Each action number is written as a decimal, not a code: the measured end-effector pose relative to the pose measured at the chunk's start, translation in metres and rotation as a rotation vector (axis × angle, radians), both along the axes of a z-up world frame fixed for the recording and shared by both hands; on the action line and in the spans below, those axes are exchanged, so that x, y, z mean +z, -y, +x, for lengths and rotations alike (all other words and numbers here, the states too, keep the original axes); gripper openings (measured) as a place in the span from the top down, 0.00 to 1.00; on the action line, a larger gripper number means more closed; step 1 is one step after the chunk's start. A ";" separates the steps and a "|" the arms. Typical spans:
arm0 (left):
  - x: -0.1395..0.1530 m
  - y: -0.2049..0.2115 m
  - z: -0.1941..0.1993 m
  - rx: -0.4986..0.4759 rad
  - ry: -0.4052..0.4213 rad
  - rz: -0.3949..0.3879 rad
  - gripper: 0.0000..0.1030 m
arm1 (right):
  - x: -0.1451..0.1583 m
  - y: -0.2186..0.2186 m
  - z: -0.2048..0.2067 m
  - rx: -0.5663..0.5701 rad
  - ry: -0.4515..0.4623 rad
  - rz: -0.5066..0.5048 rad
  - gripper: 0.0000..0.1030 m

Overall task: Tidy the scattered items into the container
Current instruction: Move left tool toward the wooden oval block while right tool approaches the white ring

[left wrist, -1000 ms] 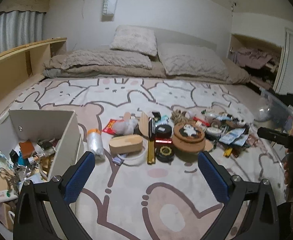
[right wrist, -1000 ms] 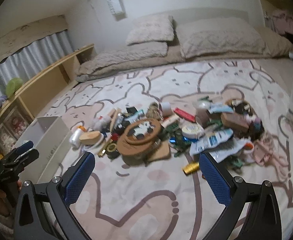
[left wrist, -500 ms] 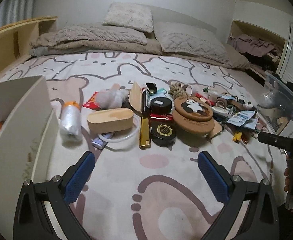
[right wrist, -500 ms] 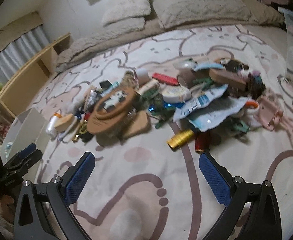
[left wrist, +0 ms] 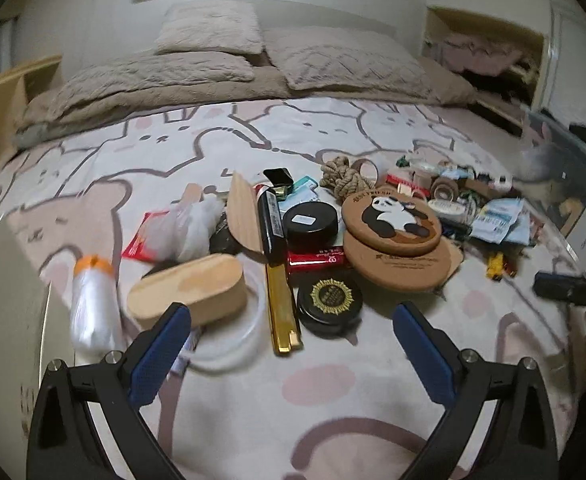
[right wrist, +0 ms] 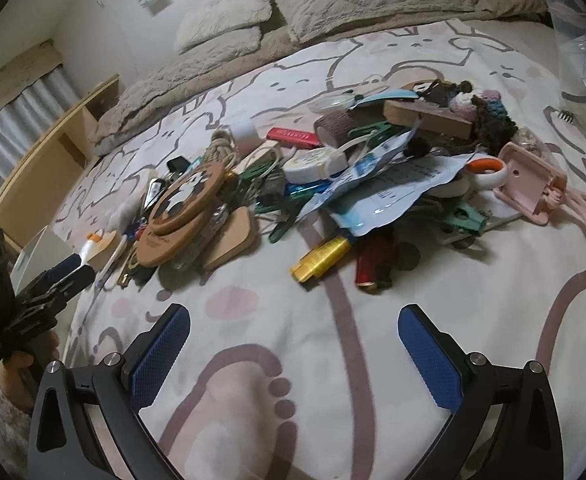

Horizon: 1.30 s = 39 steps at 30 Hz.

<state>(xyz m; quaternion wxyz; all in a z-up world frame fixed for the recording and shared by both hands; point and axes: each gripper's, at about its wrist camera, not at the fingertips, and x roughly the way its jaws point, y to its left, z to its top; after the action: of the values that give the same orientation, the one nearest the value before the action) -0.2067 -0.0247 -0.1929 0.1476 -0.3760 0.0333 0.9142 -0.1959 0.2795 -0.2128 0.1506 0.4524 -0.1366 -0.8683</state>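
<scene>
Left wrist view: left gripper, fingers spread and empty, faces the near edge of the clutter. Closest ahead lie the wooden oval box, the black round tin and, between them, the gold bar, long axis pointing away. Container stands at left. Right gripper, likewise spread, hovers well short of the yellow tube.

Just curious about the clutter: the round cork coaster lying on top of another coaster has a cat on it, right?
Not a cat: the top coaster shows a panda. It does lie on another cork coaster, as the left wrist view shows clearly.
</scene>
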 end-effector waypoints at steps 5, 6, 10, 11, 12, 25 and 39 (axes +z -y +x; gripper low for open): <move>-0.019 0.000 -0.017 -0.057 0.103 0.010 0.02 | -0.003 -0.008 -0.009 -0.047 -0.013 0.053 0.00; -0.022 0.001 -0.019 -0.067 0.124 0.020 0.02 | -0.004 -0.009 -0.011 -0.055 -0.012 0.068 0.00; -0.032 0.004 -0.021 -0.094 0.170 0.063 0.02 | -0.011 -0.007 -0.022 -0.076 0.001 0.120 0.00; -0.034 0.003 -0.020 -0.103 0.180 0.073 0.02 | -0.013 -0.005 -0.025 -0.077 0.005 0.124 0.00; -0.036 0.003 -0.019 -0.113 0.191 0.084 0.02 | -0.015 -0.004 -0.026 -0.075 0.007 0.127 0.00; -0.040 0.008 0.008 -0.121 0.261 0.219 0.02 | -0.025 0.005 -0.051 -0.117 0.007 0.202 0.00; -0.035 -0.004 0.070 -0.185 0.318 0.242 0.01 | -0.025 0.029 -0.050 0.045 -0.020 0.246 0.00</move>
<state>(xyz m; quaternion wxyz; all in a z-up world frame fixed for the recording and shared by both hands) -0.1370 -0.0203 -0.2283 0.2785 -0.4904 -0.0661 0.8231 -0.2464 0.2509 -0.2381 0.1148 0.4617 -0.0172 -0.8794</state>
